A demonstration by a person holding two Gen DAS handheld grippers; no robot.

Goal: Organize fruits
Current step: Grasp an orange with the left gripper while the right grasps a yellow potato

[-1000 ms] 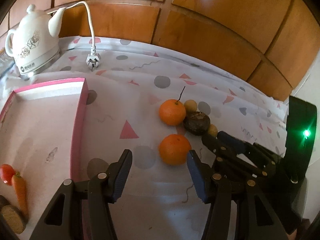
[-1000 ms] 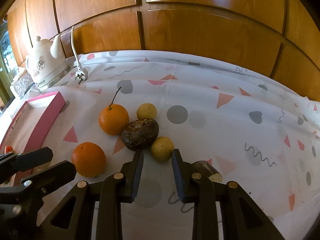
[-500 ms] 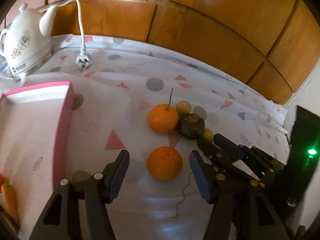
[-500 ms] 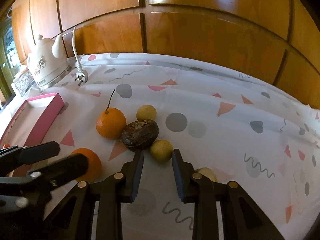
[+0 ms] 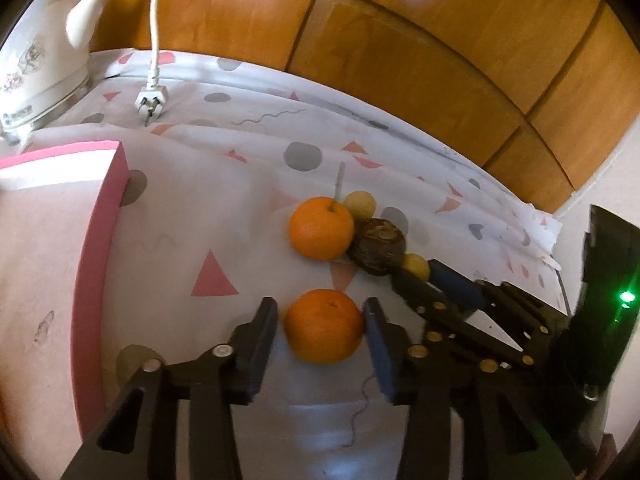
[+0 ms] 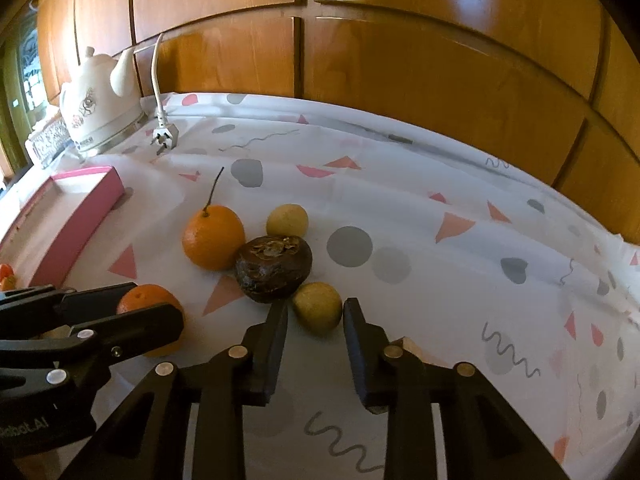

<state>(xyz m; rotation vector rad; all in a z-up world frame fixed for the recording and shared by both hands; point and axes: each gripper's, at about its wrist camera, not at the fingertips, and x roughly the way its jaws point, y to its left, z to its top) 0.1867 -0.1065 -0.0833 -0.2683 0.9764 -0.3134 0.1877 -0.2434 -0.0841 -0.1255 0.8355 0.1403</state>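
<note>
My left gripper has its jaws on both sides of the near orange, which rests on the cloth; the pads touch its sides. It also shows in the right wrist view behind the left gripper. A stemmed orange, a dark brown fruit and two small yellow fruits lie beyond. My right gripper is open around the near yellow fruit without touching it; it also shows in the left wrist view.
A pink-rimmed tray lies at the left. A white kettle and its loose plug stand at the back left. Wooden panels close the back. A pale object is partly hidden behind my right finger.
My left gripper moved forward and closed in around the near orange. My right gripper moved forward so the near yellow fruit sits between its fingertips.
</note>
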